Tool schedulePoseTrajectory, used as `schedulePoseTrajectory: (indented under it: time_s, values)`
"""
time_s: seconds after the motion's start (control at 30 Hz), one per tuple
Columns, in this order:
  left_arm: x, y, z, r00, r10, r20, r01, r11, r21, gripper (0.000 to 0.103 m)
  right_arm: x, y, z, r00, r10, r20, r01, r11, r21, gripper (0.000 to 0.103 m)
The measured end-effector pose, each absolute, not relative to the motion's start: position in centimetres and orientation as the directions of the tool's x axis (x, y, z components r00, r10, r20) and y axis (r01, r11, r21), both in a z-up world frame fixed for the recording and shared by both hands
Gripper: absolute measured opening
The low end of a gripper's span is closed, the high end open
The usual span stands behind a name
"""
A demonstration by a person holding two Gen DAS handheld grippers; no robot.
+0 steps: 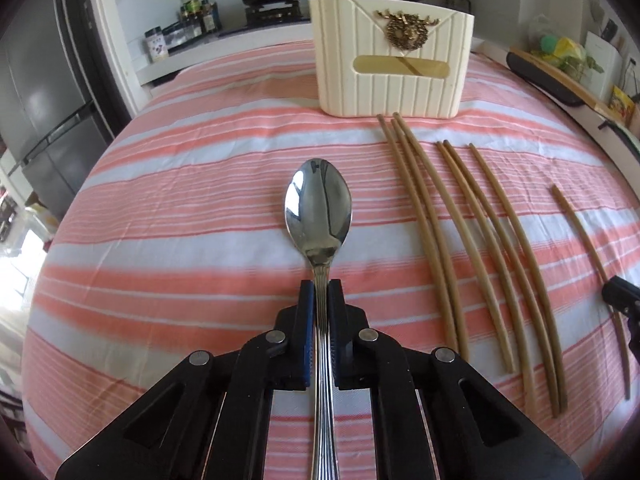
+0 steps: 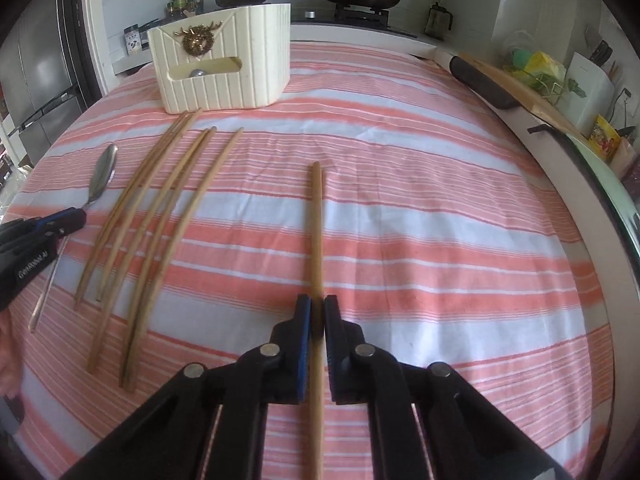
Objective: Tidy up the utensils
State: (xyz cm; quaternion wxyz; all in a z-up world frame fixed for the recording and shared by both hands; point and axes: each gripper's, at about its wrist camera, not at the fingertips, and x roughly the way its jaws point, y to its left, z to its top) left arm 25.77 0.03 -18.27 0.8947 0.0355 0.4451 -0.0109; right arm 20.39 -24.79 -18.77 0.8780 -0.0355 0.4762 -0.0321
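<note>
Gripping a polished steel spoon (image 1: 319, 216) by its neck, the left tool (image 1: 321, 292) was closed on the handle; the right tool (image 2: 317, 308) was likewise closed on a pale wooden chopstick (image 2: 317, 232). Both utensils lay low over the pink-and-white striped surface (image 1: 180, 184), near five loose chopsticks (image 1: 472, 248). The cream ribbed plastic holder (image 1: 390, 60) stood beyond — the likely destination. Good practice would be lifting each utensil clear, tipping it upright above the rim, then releasing — without snagging the loose sticks.
</note>
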Motion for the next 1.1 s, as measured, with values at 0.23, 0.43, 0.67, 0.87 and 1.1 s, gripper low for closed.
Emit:
schedulePoseTrajectory:
  time_s: [0.23, 0.43, 0.67, 0.87, 1.1]
  values:
    - [24.2, 3.7, -18.2, 0.588, -0.053, -0.807, 0.039, 0.999, -0.037, 0.023, 17.6, -26.9, -18.7, 0.557, -0.095, -0.825, 0.015, 0.994, -0.104, 0.007]
    - [23.8, 5.8, -17.2, 0.551, -0.230, -0.803, 0.146, 0.973, -0.178, 0.077, 17.8, -28.1, -18.4, 0.522, 0.002, -0.853, 0.001, 1.000, 0.003, 0.038]
    - [25.4, 4.3, -17.9, 0.487, -0.168, -0.857, 0.200, 0.977, -0.078, 0.083, 18.8, -28.7, -18.2, 0.465, 0.075, -0.882, -0.032, 0.997, 0.068, 0.042]
    - [28.1, 3.6, -18.5, 0.472, -0.082, -0.878, 0.161, 0.987, -0.006, 0.083, 21.7, -27.8, -18.3, 0.401, 0.044, -0.915, -0.094, 0.996, 0.007, 0.039]
    - [31.8, 3.9, -18.4, 0.484, -0.090, -0.870, 0.133, 0.991, -0.028, 0.054, 27.3, -27.5, -18.5, 0.405, 0.005, -0.914, -0.055, 0.998, -0.019, 0.007]
